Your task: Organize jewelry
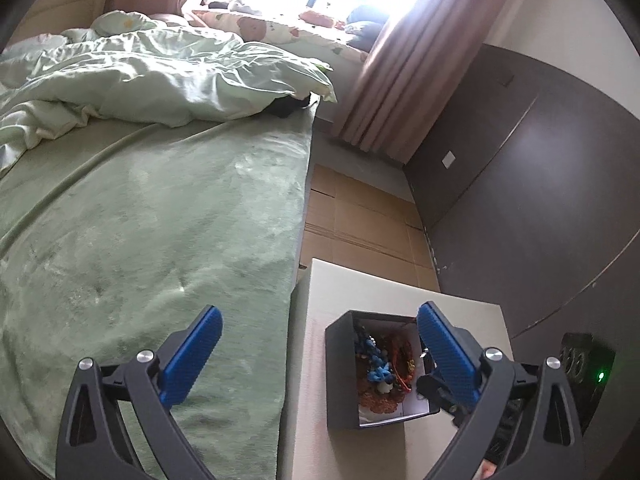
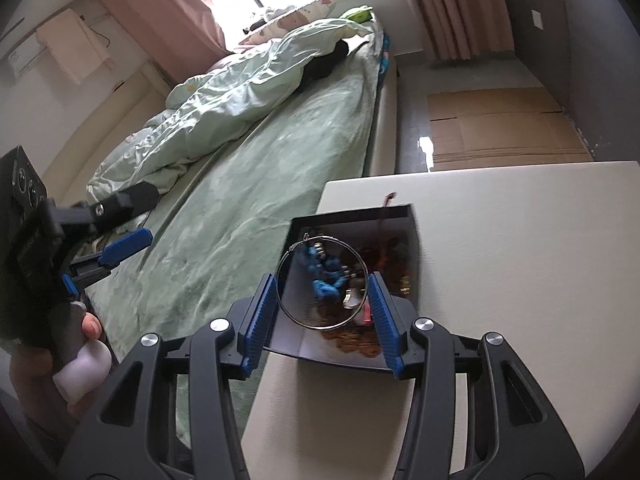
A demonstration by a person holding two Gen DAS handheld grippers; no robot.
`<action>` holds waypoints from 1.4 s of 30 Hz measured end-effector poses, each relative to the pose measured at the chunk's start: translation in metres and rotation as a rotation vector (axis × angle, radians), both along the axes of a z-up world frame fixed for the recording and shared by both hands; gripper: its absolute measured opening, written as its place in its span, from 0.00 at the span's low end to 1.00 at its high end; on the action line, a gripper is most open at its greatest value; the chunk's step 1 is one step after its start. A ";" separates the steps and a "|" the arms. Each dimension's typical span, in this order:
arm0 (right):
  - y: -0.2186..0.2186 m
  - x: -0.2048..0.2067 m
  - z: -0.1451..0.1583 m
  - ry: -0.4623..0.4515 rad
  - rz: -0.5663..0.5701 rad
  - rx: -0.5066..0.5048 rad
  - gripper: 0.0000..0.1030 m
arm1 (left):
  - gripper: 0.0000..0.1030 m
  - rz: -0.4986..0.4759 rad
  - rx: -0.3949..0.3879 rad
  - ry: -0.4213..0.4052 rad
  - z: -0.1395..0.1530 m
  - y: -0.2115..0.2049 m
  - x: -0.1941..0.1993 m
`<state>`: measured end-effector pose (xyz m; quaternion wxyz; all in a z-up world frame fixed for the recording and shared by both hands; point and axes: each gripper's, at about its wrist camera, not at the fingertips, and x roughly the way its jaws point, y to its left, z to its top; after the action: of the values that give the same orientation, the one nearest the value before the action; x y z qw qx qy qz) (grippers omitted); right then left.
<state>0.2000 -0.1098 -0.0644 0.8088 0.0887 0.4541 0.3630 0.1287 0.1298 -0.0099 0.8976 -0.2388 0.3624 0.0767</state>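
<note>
A dark open box (image 2: 297,240) of mixed jewelry stands on a white table (image 2: 520,248); it also shows in the left wrist view (image 1: 340,376). Blue beads (image 2: 326,276) and orange-brown pieces (image 2: 356,340) lie inside. My right gripper (image 2: 322,284) is shut on a large thin silver hoop (image 2: 280,280), held between its blue pads over the box. My left gripper (image 1: 316,332) is wide open and empty, left of the box by the bed edge; in the right wrist view it appears at the left (image 2: 120,248).
A bed with a green blanket (image 1: 140,220) and a rumpled quilt (image 1: 160,80) lies left of the table. Flattened cardboard (image 1: 360,216) covers the floor beyond it. A dark wall panel (image 1: 540,180) is at the right. Curtains (image 1: 400,92) hang by the window.
</note>
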 end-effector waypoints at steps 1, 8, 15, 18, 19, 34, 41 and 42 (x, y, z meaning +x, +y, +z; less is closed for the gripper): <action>0.004 -0.001 0.000 0.001 0.008 0.001 0.47 | 0.92 0.002 -0.004 -0.001 0.001 0.002 0.000; 0.004 -0.005 0.005 0.009 0.003 0.024 0.80 | 0.92 -0.025 -0.002 0.001 0.003 -0.001 -0.004; -0.035 -0.010 0.028 -0.002 -0.055 0.053 0.80 | 0.92 -0.061 0.005 -0.014 0.016 -0.013 -0.014; -0.052 -0.013 0.037 -0.005 -0.088 0.040 0.84 | 0.92 -0.093 0.038 -0.024 0.027 -0.025 -0.019; -0.059 -0.014 0.040 -0.005 -0.102 0.036 0.85 | 0.92 -0.102 0.049 -0.026 0.029 -0.029 -0.020; -0.122 -0.052 0.070 -0.102 -0.198 -0.104 0.96 | 0.92 -0.231 0.172 -0.068 0.051 -0.094 -0.052; -0.135 -0.084 0.074 -0.169 -0.243 -0.138 0.96 | 0.92 -0.221 0.237 -0.150 0.058 -0.108 -0.086; -0.135 -0.088 0.075 -0.177 -0.243 -0.145 0.96 | 0.92 -0.218 0.239 -0.155 0.058 -0.107 -0.089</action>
<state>0.1117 -0.2448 0.0104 0.8879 0.0521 0.3922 0.2349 0.0397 0.0223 0.0486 0.9478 -0.0951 0.3043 0.0030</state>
